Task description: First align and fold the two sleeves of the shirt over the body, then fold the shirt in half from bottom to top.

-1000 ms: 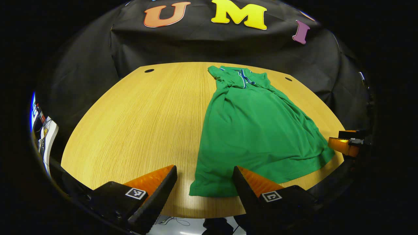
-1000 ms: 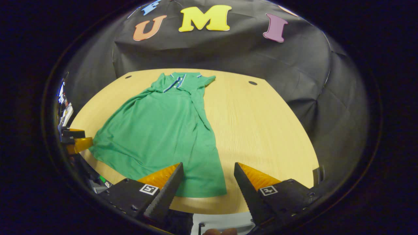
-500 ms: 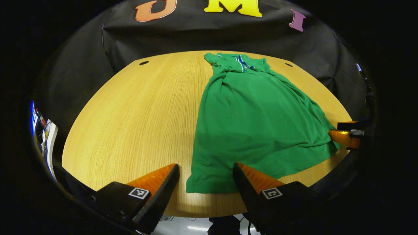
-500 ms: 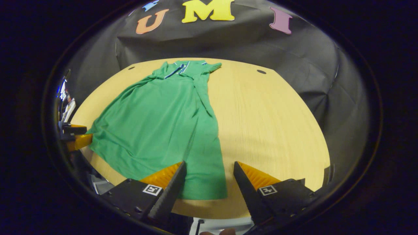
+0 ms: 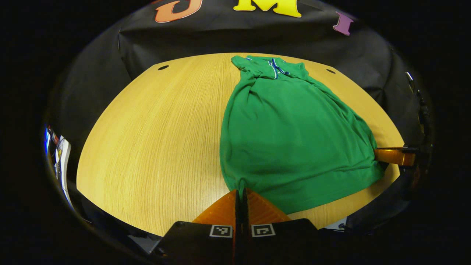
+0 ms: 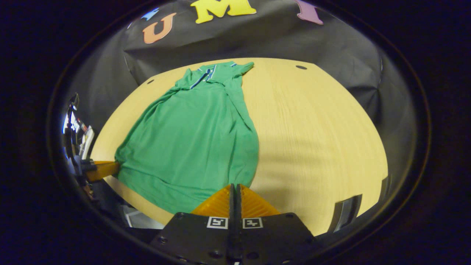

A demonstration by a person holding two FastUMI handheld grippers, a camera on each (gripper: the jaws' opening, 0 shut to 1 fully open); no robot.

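The shirt (image 5: 290,136) lies lengthwise on the table (image 5: 154,140), collar (image 5: 274,68) at the upper centre of the left gripper view and hem at the lower centre. Both sleeves appear already folded in, which leaves the bottom-to-top fold as the step in hand.

Left gripper (image 5: 241,191): fingers pressed together on the hem corner at the bottom centre of its view, a small tuft of cloth pinched between the tips. Right gripper (image 6: 233,187): fingers likewise closed at the bottom centre of the right gripper view, where the other hem corner meets them — it looks clamped on the cloth, though the pinch itself is less plain there.

To do the fold well:
- Lift both corners together and level, so the hem stays straight.
- Carry them toward the collar at the same pace; uneven travel will skew the fold.
- Lay the hem just short of the collar, then release both together.

The shirt is a soft green knit, limp, with long shallow creases running toward the hem — expect it to sag between the grippers. The table is smooth light wood grain with a rounded front edge.
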